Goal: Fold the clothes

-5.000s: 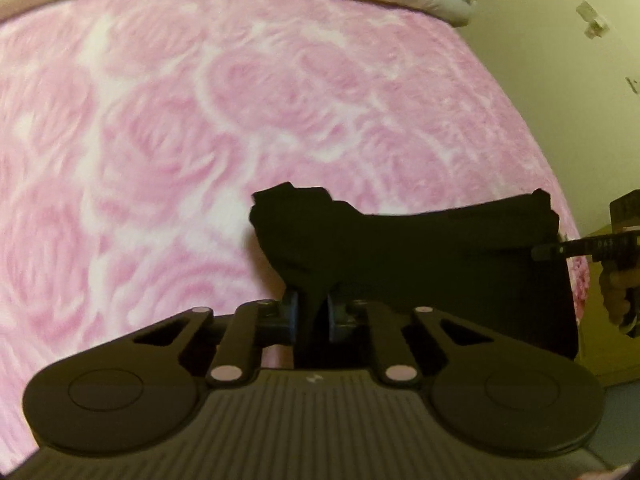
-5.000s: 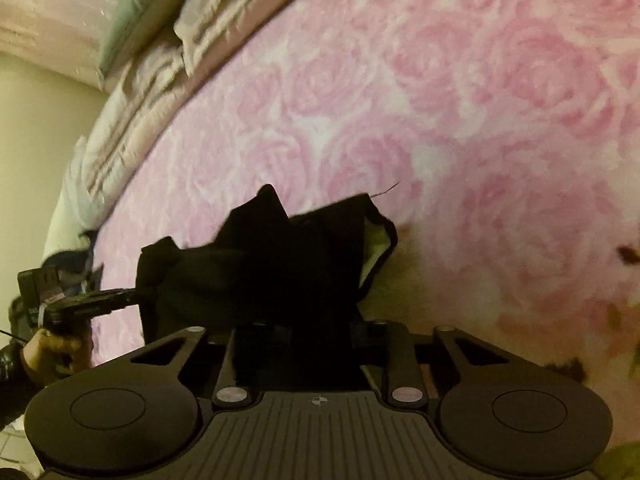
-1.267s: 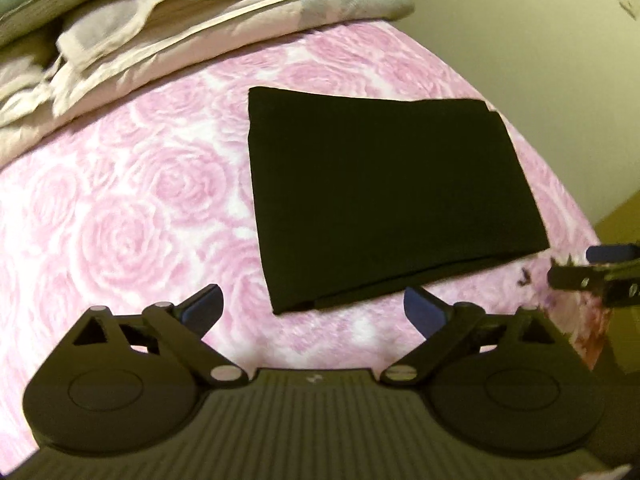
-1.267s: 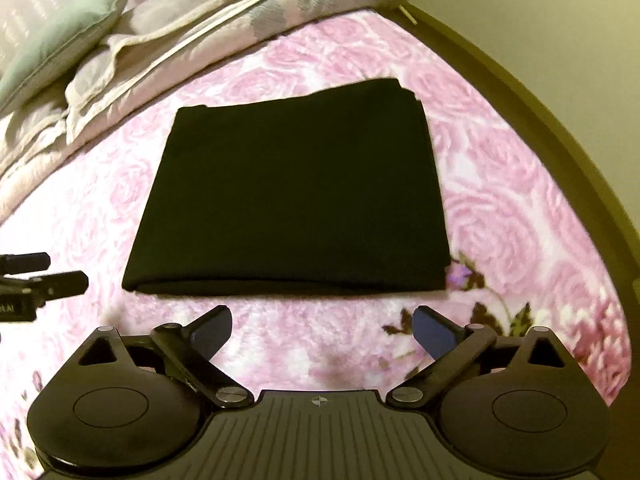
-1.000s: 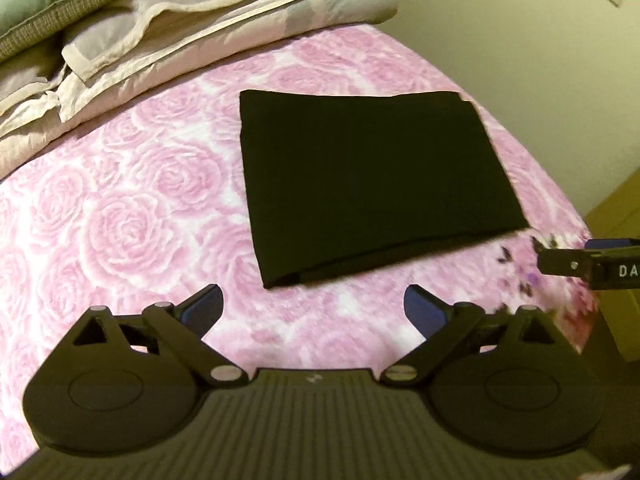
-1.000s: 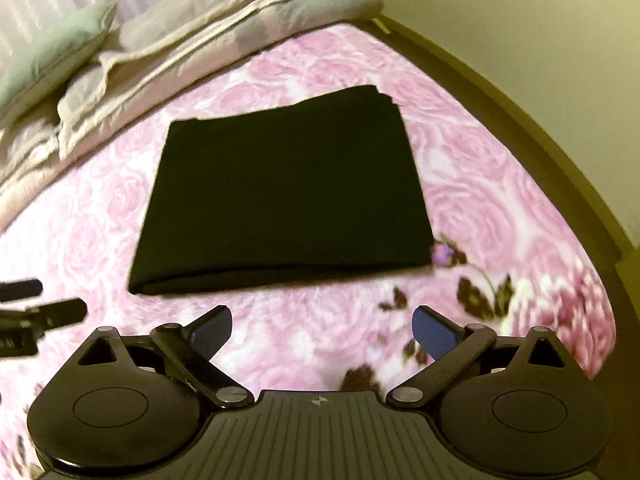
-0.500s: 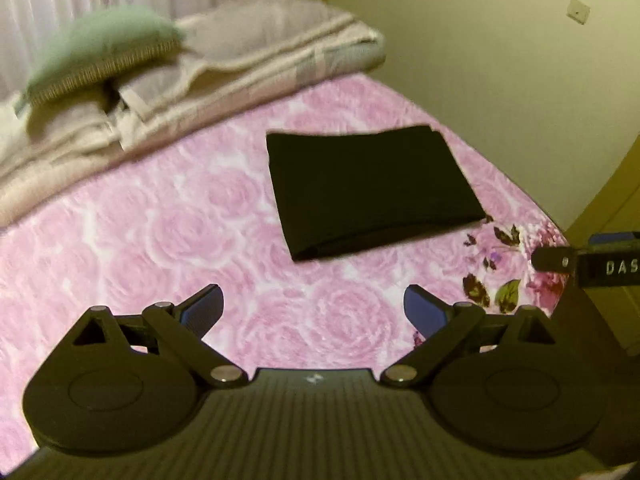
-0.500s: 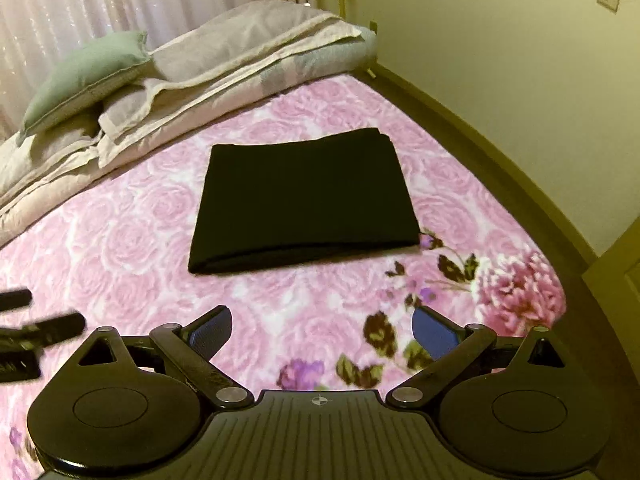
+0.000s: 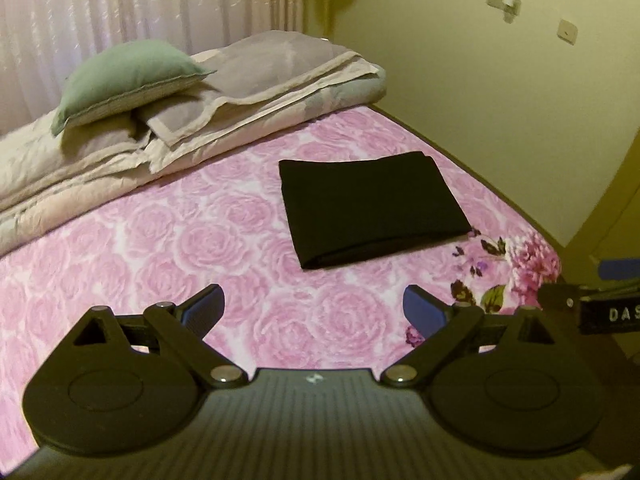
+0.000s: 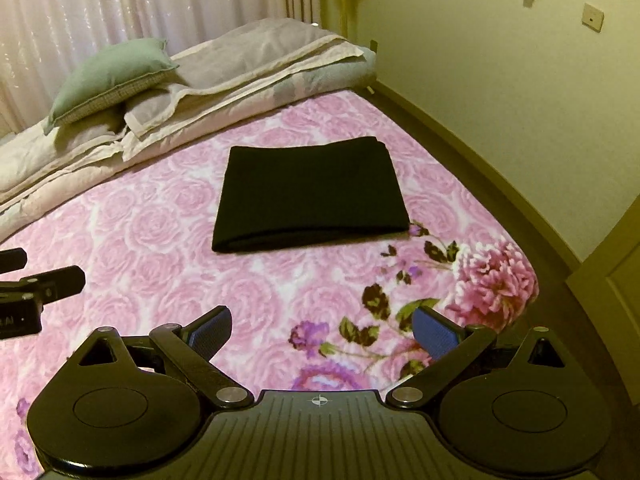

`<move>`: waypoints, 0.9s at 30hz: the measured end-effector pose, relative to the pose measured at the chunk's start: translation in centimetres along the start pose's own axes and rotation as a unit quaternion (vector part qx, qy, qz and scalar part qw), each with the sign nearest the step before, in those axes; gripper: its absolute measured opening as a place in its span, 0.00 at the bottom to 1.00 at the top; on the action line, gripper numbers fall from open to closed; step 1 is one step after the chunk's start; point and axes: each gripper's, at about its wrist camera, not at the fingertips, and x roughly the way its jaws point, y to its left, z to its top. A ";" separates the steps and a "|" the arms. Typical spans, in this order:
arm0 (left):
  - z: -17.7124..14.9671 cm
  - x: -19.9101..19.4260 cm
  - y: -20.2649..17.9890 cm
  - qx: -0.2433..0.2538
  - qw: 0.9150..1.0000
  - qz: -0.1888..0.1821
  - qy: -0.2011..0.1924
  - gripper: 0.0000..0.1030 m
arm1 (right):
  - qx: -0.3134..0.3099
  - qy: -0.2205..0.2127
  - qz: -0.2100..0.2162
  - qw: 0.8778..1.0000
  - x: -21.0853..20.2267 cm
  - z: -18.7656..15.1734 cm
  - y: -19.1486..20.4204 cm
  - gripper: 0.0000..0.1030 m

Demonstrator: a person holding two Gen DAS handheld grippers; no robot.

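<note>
Left gripper (image 9: pixel 312 308) and right gripper (image 10: pixel 322 328) hovering spread wide, gripping nothing, as I'm watching. Folded black garment (image 10: pixel 312 194) lying flat on pink bedspread (image 10: pixel 160 240), well ahead. Green pillow (image 9: pixel 124 76), piled bedding (image 9: pixel 248 92) sitting beyond. Right gripper's body getting cut off at left view's edge.

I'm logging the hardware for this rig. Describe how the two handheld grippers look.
Both match: the left gripper and right gripper have matte black ribbed bodies, two round black discs, angled black linkage arms with silver pivot pins, and blue textured finger pads. A small white mark sits mid-body. The side-on neighbour shows white letters "DAS". No cables or sleeves visible.
</note>
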 end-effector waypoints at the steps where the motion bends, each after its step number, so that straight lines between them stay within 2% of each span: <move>1: 0.0 -0.1 0.1 -0.005 1.000 0.000 0.000 0.92 | 0.000 0.000 0.000 1.000 -0.2 0.0 -0.1 0.96; 8: 1.1 0.5 -0.6 -0.027 1.000 0.007 0.002 0.92 | -0.021 -0.002 0.004 1.000 0.0 1.2 -1.2 0.96; 13: 2.2 1.8 -2.8 -0.040 0.999 0.022 0.006 0.93 | -0.043 -0.008 0.004 0.999 0.5 2.9 -2.7 0.96; 27: 3.8 4.7 -7.3 -0.037 0.998 0.052 0.027 0.94 | -0.035 0.014 0.041 0.998 3.7 4.9 -7.4 0.96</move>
